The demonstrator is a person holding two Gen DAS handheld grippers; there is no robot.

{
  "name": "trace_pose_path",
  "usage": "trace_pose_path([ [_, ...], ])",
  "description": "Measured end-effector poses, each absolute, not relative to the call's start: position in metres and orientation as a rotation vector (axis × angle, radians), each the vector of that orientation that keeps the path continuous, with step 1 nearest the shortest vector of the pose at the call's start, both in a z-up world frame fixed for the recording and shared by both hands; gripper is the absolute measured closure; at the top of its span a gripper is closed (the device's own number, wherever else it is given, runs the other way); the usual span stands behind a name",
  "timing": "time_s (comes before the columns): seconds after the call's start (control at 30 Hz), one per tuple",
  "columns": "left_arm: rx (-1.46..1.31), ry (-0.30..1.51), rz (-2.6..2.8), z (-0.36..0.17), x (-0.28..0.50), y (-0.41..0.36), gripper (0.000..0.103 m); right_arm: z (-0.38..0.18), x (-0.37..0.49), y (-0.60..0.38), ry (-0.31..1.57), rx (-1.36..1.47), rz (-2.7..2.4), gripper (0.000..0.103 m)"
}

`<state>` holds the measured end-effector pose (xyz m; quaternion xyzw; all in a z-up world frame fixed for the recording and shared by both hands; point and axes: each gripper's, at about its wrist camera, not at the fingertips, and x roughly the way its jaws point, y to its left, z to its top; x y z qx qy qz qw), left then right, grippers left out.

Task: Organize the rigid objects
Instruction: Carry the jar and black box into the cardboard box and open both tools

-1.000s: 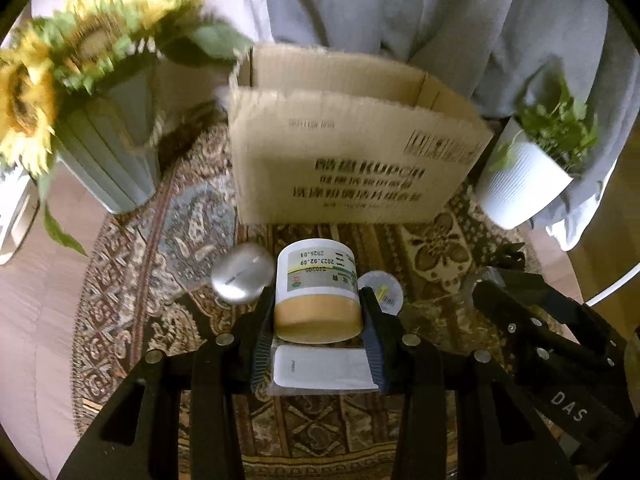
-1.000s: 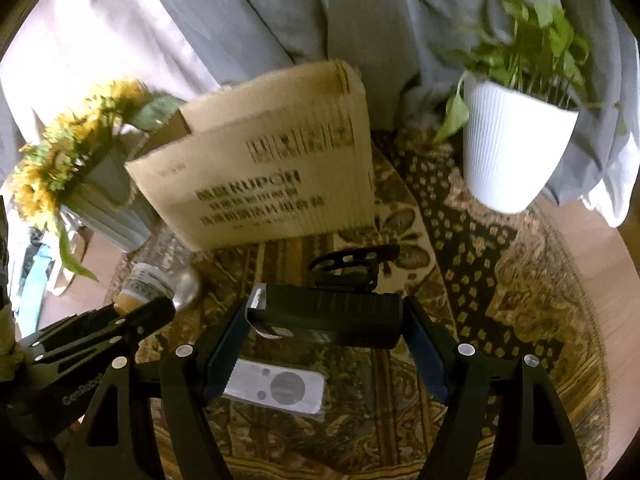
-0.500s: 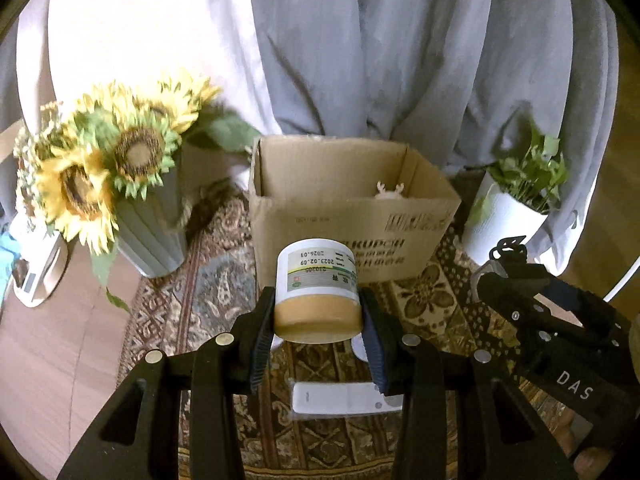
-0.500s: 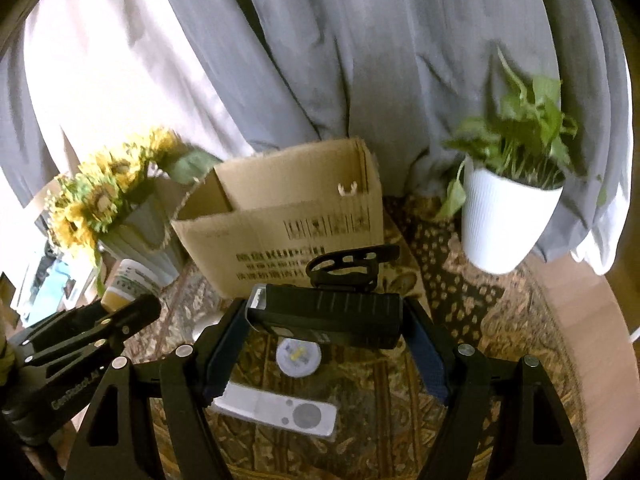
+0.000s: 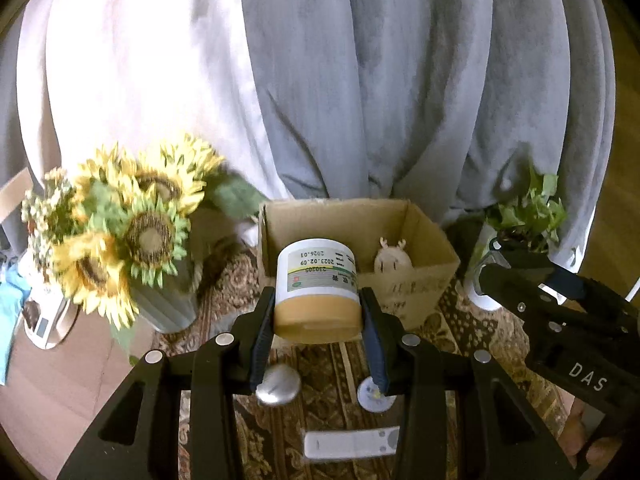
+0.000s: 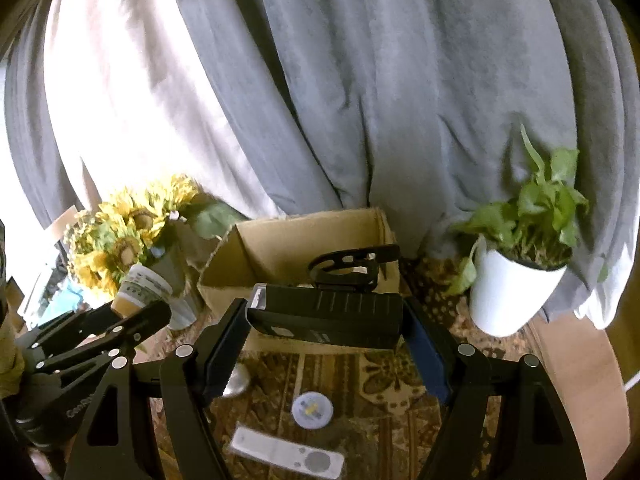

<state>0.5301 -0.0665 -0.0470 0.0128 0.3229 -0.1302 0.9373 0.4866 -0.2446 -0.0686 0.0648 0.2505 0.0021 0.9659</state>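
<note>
White-labelled tan jar (image 5: 316, 292) and black flashlight (image 6: 326, 316) held up; silver pebble (image 5: 278, 385), disc (image 5: 374, 396), remote (image 5: 352, 443) on rug at 6 o'clock.

Both claws are matte black with angular cut-out frames and round silver screw heads along the arms. The left claw (image 5: 318, 322) has dark blue pads; the right claw (image 6: 328, 336) too — its side reads "DAS" in white.

Patterned rug (image 5: 320, 364) (over wood floor) bears cardboard box (image 5: 416, 292), white remote (image 5: 352, 443), silver pebble (image 5: 278, 385)
</note>
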Motion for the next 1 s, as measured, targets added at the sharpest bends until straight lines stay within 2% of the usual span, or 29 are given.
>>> trace_pose_path([
  [0.4,0.084,0.633,-0.258,-0.031,0.569,-0.073,0.063,-0.046,0.529,-0.250,0.486,0.105,0.027,0.026],
  [0.7,0.096,0.703,-0.319,-0.031,0.614,-0.081,0.063,-0.038,0.573,-0.254,0.537,0.096,0.046,0.026],
  [0.93,0.097,0.799,-0.360,-0.045,0.650,-0.091,0.063,-0.041,0.605,-0.254,0.584,0.065,0.071,0.038],
  [1.0,0.102,0.835,-0.370,-0.051,0.662,-0.097,0.063,-0.045,0.613,-0.256,0.599,0.065,0.070,0.038],
])
